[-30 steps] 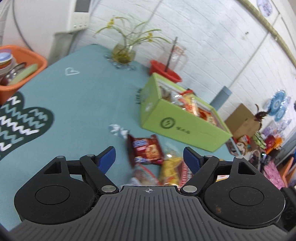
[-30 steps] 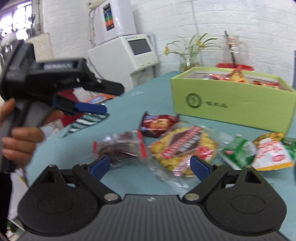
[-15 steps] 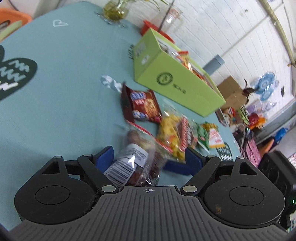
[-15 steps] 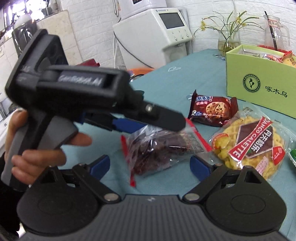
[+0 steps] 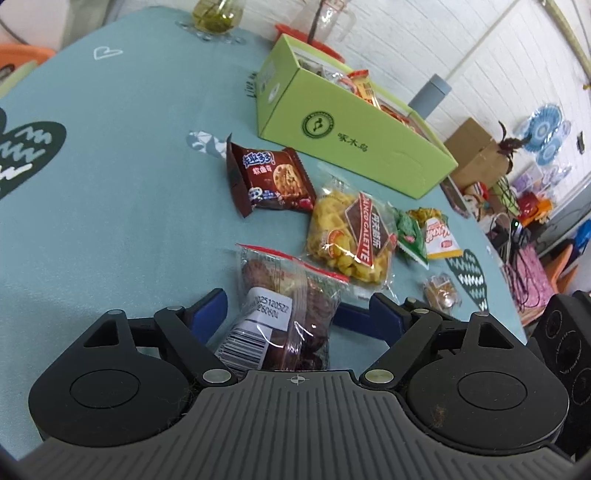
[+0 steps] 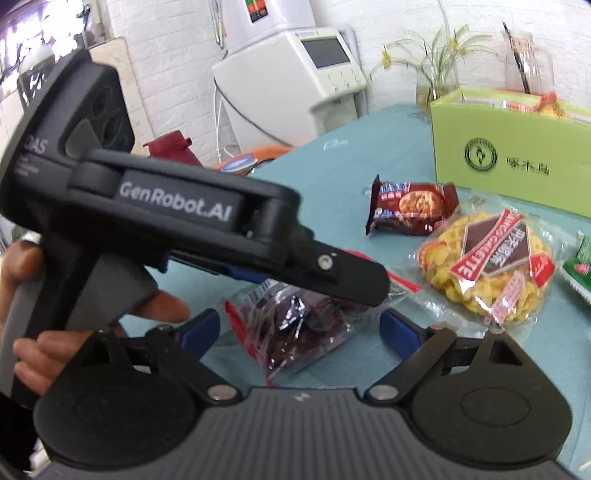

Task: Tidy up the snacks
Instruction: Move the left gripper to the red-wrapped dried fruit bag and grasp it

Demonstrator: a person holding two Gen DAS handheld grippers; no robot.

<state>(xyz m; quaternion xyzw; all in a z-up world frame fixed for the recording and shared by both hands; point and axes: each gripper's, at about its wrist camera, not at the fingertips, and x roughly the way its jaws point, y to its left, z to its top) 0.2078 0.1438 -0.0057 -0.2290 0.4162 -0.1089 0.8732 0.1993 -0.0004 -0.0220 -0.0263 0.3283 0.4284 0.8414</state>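
A clear bag of dark dried fruit (image 5: 284, 310) with a red strip lies on the teal table between the open fingers of my left gripper (image 5: 299, 314). The same bag (image 6: 295, 328) also lies between the open fingers of my right gripper (image 6: 299, 325), with the left gripper's body (image 6: 177, 218) above it. Beyond lie a brown cookie pack (image 5: 269, 181), a yellow waffle-snack bag (image 5: 351, 236), a green pack (image 5: 408, 232) and an orange-white pack (image 5: 437, 236). The green box (image 5: 354, 140) holds several snacks.
A small wrapped sweet (image 5: 441, 291) lies near the table's right edge (image 5: 509, 314). A flower vase (image 5: 216, 14) and a glass jug (image 5: 325, 18) stand behind the box. An orange basin (image 5: 22, 55) sits off the left edge. A white appliance (image 6: 291, 77) stands beyond the table.
My left gripper has dropped toward the table and moved over the dried-fruit bag, which now sits deep between its fingers. My right gripper has closed in on the same bag.
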